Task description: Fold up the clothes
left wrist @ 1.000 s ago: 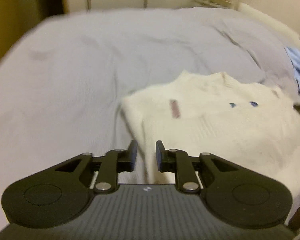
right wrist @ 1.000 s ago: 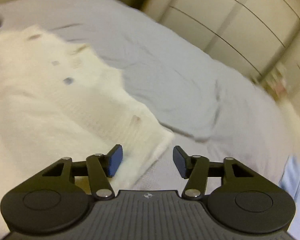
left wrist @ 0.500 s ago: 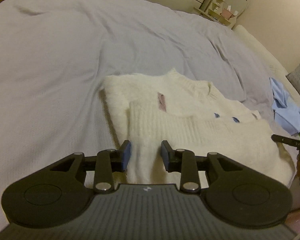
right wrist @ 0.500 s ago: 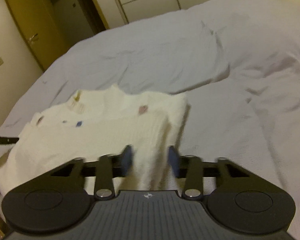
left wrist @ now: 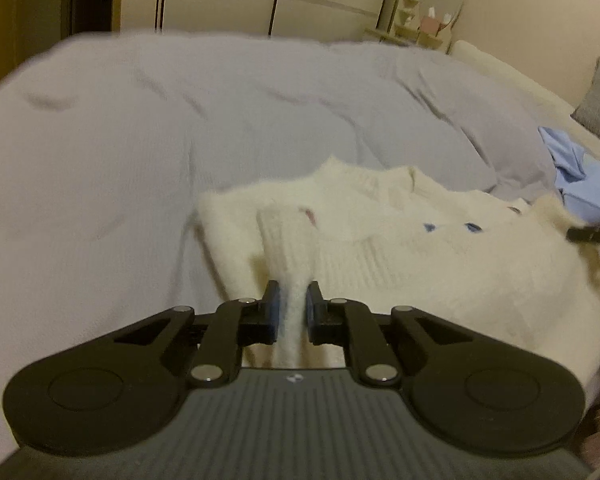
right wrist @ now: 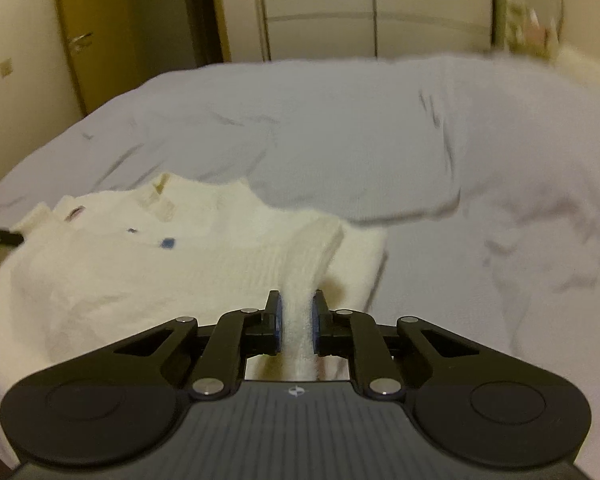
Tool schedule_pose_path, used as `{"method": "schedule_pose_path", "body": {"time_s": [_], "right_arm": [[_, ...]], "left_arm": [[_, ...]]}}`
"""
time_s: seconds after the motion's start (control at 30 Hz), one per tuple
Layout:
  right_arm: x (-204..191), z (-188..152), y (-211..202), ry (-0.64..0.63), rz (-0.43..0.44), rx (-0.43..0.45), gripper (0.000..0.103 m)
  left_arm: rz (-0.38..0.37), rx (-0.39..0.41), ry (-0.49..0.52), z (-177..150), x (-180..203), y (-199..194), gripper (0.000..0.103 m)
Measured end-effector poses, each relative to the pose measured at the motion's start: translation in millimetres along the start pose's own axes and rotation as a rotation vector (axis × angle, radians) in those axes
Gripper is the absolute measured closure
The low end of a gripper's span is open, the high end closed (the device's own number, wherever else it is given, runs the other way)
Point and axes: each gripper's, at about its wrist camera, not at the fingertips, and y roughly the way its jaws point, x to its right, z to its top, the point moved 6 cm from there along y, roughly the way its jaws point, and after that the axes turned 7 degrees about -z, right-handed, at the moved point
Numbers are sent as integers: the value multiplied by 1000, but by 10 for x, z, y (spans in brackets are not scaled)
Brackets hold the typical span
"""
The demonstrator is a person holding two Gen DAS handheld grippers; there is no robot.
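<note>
Fingers of left gripper (left wrist: 291,312) and right gripper (right wrist: 296,322), angled down, closing on pinched ridges of fuzzy, rib-knit cream sweater (left wrist: 400,256) lying on the bed's (left wrist: 140,140) smooth grey cover.

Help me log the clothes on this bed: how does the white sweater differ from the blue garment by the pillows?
The white sweater is fuzzy knit, spread flat with sleeves folded in; the blue garment looks smooth and lies crumpled. The sweater is pinched at its near edge by the left gripper and the right gripper, both jaws closing; nothing touches the blue garment. The sweater lies mid-bed, the blue garment at the edge. Both rest on the grey bedcover.
</note>
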Motion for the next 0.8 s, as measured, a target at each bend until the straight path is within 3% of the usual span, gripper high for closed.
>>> {"method": "schedule_pose_path", "body": {"time_s": [0.13, 0.27, 0.37, 0.6, 0.8], "right_arm": [[-3, 218, -132, -34, -38, 100, 91], [71, 457, -29, -38, -88, 177, 91], [126, 599, 219, -40, -103, 183, 91], [153, 564, 935, -59, -101, 66, 91], [191, 653, 1124, -47, -117, 94, 91]], "left_arm": [[52, 119, 53, 219, 27, -191, 94], [129, 186, 72, 500, -37, -98, 94], [155, 178, 76, 640, -96, 126, 95], [209, 94, 73, 698, -218, 624, 95], [225, 105, 65, 828, -319, 769, 95]]}}
